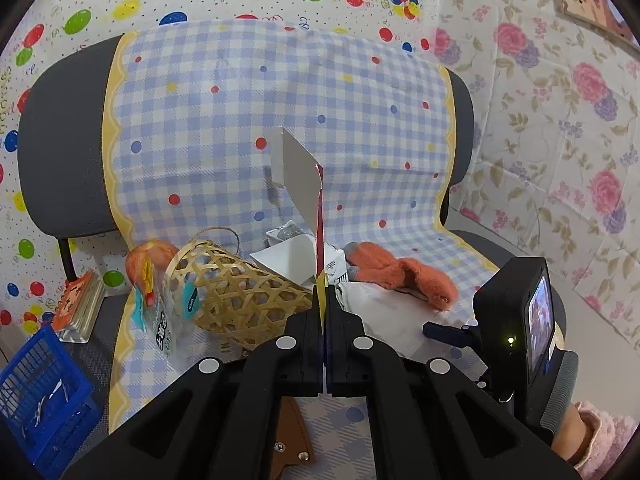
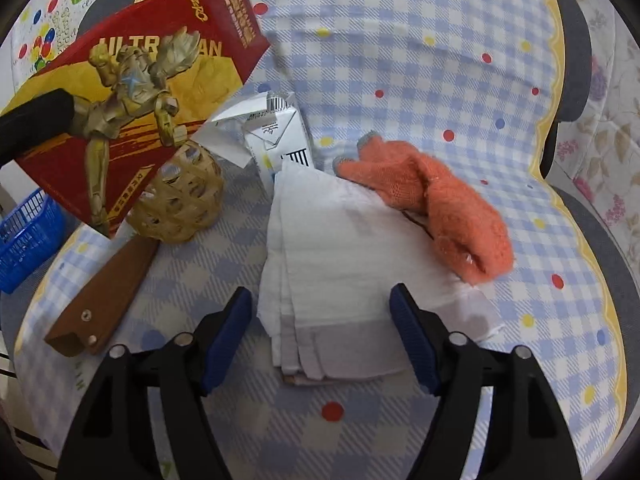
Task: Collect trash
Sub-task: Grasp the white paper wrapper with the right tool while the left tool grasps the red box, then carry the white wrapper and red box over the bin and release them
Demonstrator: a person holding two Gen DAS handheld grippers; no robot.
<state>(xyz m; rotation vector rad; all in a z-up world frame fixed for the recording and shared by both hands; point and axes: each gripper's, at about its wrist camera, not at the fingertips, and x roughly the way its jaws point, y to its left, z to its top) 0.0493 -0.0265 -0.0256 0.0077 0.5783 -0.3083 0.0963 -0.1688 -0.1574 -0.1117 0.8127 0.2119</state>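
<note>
Black linkage arms of the left gripper (image 1: 323, 292) fill the bottom of its own view, jaws pressed together on the edge of a flattened red cardboard box (image 1: 302, 184), which stands up edge-on there so that only its grey inner face and a thin red rim show. From the right wrist the same box (image 2: 132, 92) shows its printed front, a gold figure on red and yellow, lifted above the seat with the left gripper cut off at the frame's left edge. Right gripper (image 2: 322, 336) hangs with its blue-padded fingers spread wide and empty over a folded white cloth (image 2: 340, 264). An orange glove (image 2: 436, 196) lies across the cloth's far corner. Behind the cloth a crumpled white carton (image 2: 276, 136) is partly hidden by the box and the cloth. A woven bamboo basket (image 1: 236, 296) lies tipped on its side; what it holds cannot be made out. Clear snack wrappers (image 1: 168, 316) lie against its mouth. A brown leather sheath (image 2: 104, 304) lies beside it on the checked cover (image 2: 400, 40) over the chair. A blue plastic crate (image 1: 40, 404), cut off at the left, holds a few pale scraps.
</note>
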